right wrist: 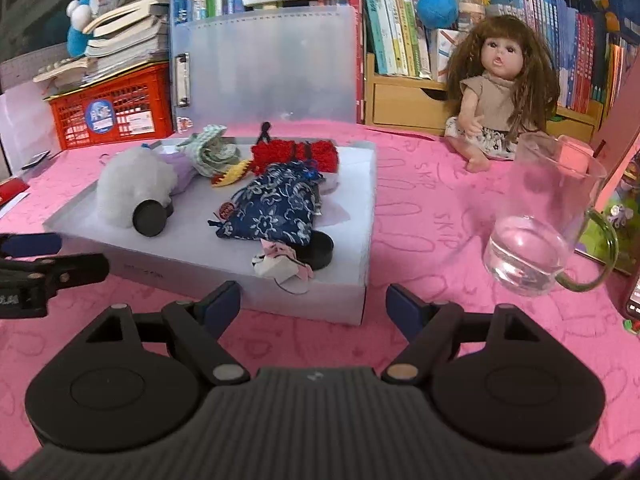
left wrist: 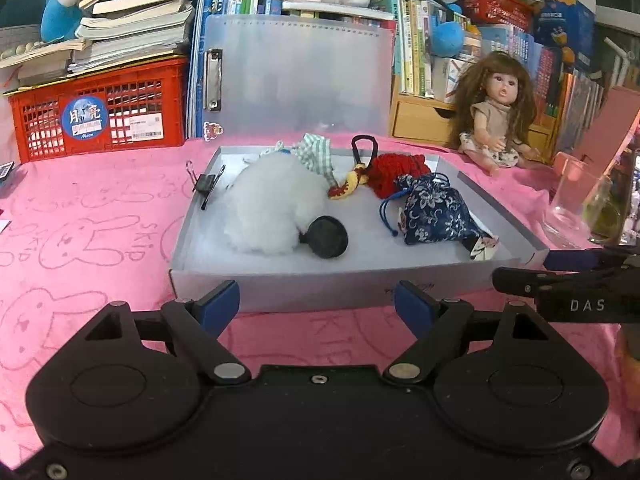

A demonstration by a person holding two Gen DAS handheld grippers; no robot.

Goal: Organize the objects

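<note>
Pink fuzzy cloth [left wrist: 100,208] with bunny doodles covers the whole table, kind of towel-like. On the far left sits a red plastic lattice crate [left wrist: 96,116] with sloppy stacks of books on top. Moving right, a shallow grey cardboard-looking tray [left wrist: 188,232] sits in the middle with a frosted plastic lid [left wrist: 296,76] standing up behind it. A black binder clip [left wrist: 206,186] is clamped on its left wall. Inside, left to right: a white fluffy puffball [left wrist: 272,204] with a black round disc [left wrist: 326,237] against it, a green checked fabric piece [left wrist: 316,156], a red knitted thing [left wrist: 396,170], then a navy floral drawstring pouch [left wrist: 432,216], soft and lumpy. Further right, a long-haired doll [left wrist: 496,120] sits on the cloth against shelves of books, and a clear glass mug [right wrist: 540,232] stands near the right edge.

Both tools hover just in front of the tray: the left gripper [left wrist: 318,304] is spread wide with nothing in it, and the right gripper [right wrist: 314,304] likewise, blue pads apart.
</note>
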